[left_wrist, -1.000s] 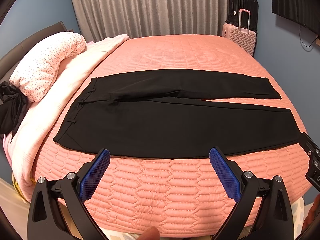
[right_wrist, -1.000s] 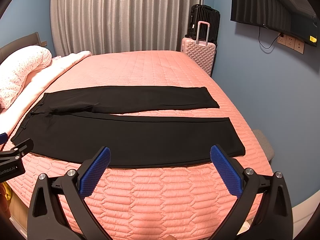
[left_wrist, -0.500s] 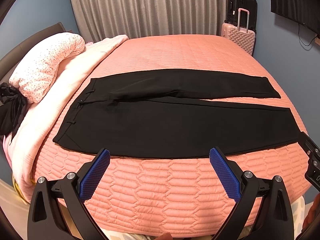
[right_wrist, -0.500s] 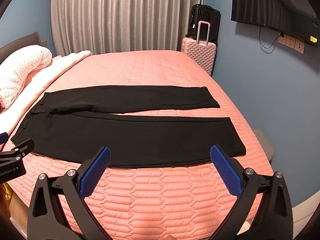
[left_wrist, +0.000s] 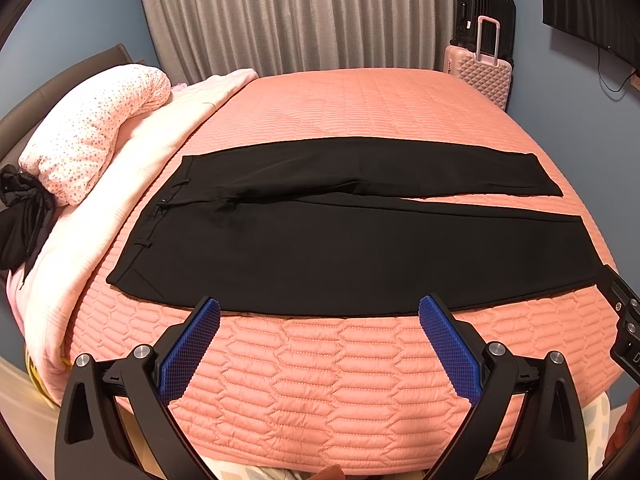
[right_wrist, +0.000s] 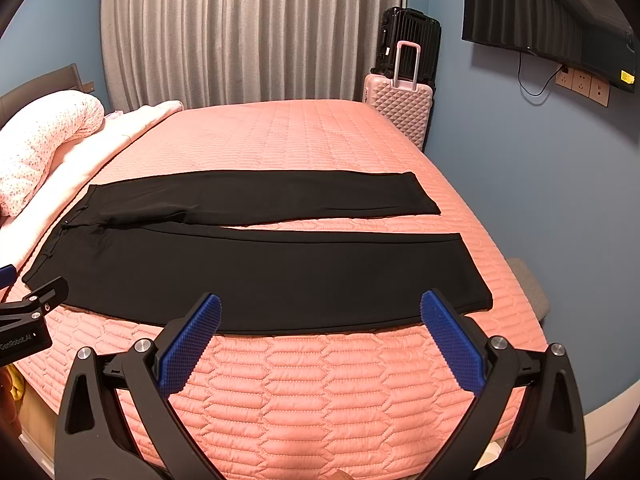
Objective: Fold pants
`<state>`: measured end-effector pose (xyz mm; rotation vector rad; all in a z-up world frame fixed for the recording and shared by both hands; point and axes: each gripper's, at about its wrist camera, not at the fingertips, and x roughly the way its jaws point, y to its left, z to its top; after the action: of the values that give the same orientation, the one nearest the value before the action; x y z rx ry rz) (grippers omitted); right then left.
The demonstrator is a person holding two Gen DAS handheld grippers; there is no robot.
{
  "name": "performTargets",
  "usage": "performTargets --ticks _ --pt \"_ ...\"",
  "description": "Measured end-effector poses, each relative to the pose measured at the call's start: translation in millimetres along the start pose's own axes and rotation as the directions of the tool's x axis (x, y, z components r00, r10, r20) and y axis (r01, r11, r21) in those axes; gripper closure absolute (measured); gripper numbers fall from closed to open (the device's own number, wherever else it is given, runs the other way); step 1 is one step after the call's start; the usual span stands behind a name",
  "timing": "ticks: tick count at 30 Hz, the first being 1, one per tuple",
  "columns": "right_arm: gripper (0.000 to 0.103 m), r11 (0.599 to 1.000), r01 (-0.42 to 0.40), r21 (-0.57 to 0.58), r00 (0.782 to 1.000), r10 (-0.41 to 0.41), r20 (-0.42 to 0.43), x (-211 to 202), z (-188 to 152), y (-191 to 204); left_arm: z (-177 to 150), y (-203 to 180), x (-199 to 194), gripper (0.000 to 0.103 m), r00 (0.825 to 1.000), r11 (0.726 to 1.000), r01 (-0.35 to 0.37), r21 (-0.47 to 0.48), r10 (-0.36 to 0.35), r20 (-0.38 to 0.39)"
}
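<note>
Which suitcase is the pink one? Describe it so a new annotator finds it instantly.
Start at the salmon quilted bed and follow its right edge to the far corner, by the grey curtain. Two suitcases stand there against the blue wall. The pink suitcase is the nearer, lower one, with a diamond-textured shell and raised handle; the black suitcase stands behind it, taller.

Both the left gripper (left_wrist: 319, 310) and right gripper (right_wrist: 321, 308) have black angular arms, blue dimpled pads (left_wrist: 191, 350), silver screws; white "GenRobot.AI" lettering marks one.
</note>
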<state>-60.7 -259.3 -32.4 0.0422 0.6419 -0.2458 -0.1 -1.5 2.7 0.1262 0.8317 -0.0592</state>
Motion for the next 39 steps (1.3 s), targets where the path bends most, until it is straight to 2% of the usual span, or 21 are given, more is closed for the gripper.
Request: performTargets --ticks 21,32,37,39 --pt "0.005 1.000 -0.002 -0.002 1.000 0.002 -0.011 4 -2 1 -4 -2 3 0.005 1.000 1.000 -0.010 0.001 0.010 -0.007" --pt "0.005 1.000 -0.011 -0.005 1.000 0.011 -0.019 18 -1 1 -4 -1 19 0.005 0.999 1.000 -0.013 0.006 0.013 -0.030" --pt "0.005 0.999 -0.033 -0.002 0.996 0.033 -0.086 41 -3 -1 -4 -1 31 0.005 0.999 1.000 -0.016 0.013 0.017 -0.051" --pt "0.005 0.999 -0.041 0.019 0.996 0.043 -0.083 46 -3 -6 -4 -2 37 0.005 0.998 1.000 -0.021 0.019 0.022 -0.057"
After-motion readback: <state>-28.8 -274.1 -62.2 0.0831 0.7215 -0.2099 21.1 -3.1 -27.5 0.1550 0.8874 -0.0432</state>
